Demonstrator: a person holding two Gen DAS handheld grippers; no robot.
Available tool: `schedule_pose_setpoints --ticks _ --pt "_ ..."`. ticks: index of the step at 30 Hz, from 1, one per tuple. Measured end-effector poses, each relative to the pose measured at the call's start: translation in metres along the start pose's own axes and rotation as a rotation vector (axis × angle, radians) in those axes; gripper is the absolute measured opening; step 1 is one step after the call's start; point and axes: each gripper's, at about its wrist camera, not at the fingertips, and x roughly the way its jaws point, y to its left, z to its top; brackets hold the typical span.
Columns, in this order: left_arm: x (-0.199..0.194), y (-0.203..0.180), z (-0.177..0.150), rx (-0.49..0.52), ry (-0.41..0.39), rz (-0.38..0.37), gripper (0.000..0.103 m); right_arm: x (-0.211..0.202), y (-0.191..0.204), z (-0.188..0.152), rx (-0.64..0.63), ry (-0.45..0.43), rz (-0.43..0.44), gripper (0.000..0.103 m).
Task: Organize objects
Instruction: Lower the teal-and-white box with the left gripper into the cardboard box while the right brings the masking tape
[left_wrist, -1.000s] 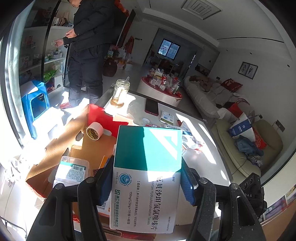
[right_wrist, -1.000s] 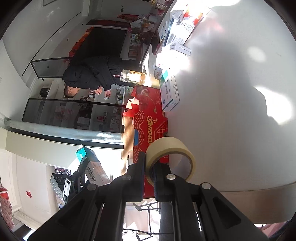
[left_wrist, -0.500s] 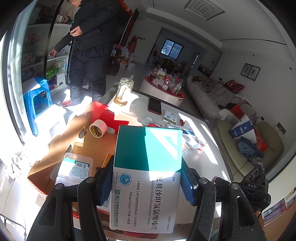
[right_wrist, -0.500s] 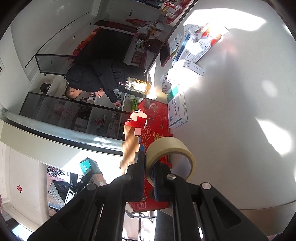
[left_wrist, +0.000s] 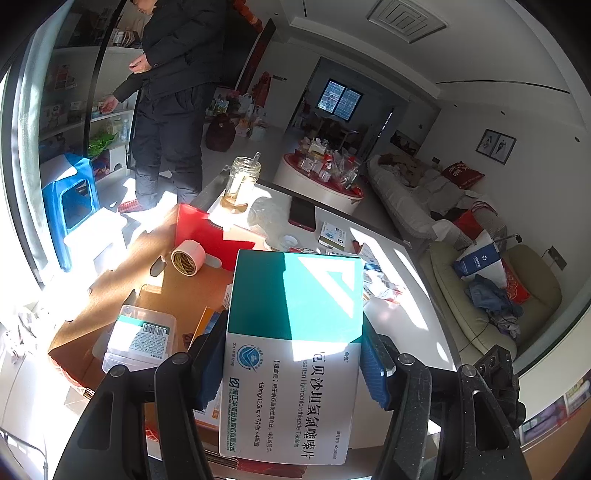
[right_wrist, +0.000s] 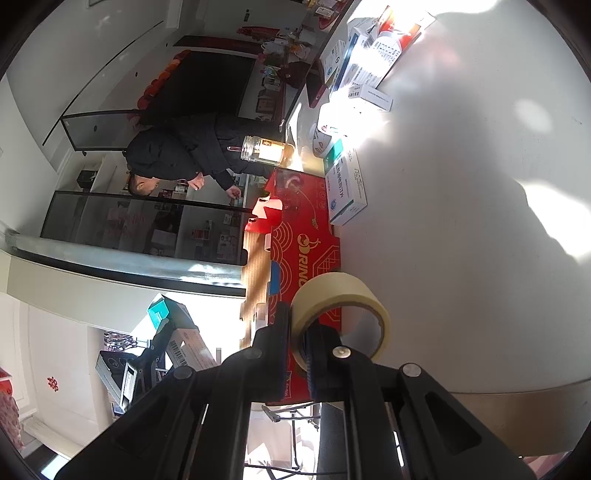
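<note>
My left gripper (left_wrist: 291, 358) is shut on a green and white medicine box (left_wrist: 295, 325), its blue pads pressing both long sides. It holds the box above an open cardboard box (left_wrist: 110, 280) with a red outside. In that box lie a tape roll (left_wrist: 187, 257) and a clear plastic container (left_wrist: 142, 338). The right wrist view is rolled sideways. There my right gripper (right_wrist: 298, 328) is shut on the wall of a cream masking tape roll (right_wrist: 343, 291), beside the red box (right_wrist: 306, 240) and over the white table (right_wrist: 461, 184).
A glass jar (left_wrist: 240, 184), a dark phone (left_wrist: 302, 218) and several medicine boxes (right_wrist: 369, 55) stand at the table's far side. One green and white box (right_wrist: 345, 188) lies next to the red box. A person in dark clothes (left_wrist: 173, 92) reaches into shelves near a blue stool (left_wrist: 70, 199).
Both grips are unchanged. The right wrist view has shifted slightly with the tape roll still pinched. The person in the background has stretched an arm out to the shelf.
</note>
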Motion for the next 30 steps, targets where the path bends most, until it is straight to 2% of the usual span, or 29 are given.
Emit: schedule_pose_setpoints --ticks 30 --pt "0.009 0.003 -0.002 0.006 0.031 0.022 0.067 -0.001 -0.014 -0.004 0.042 0.017 -0.002 0.009"
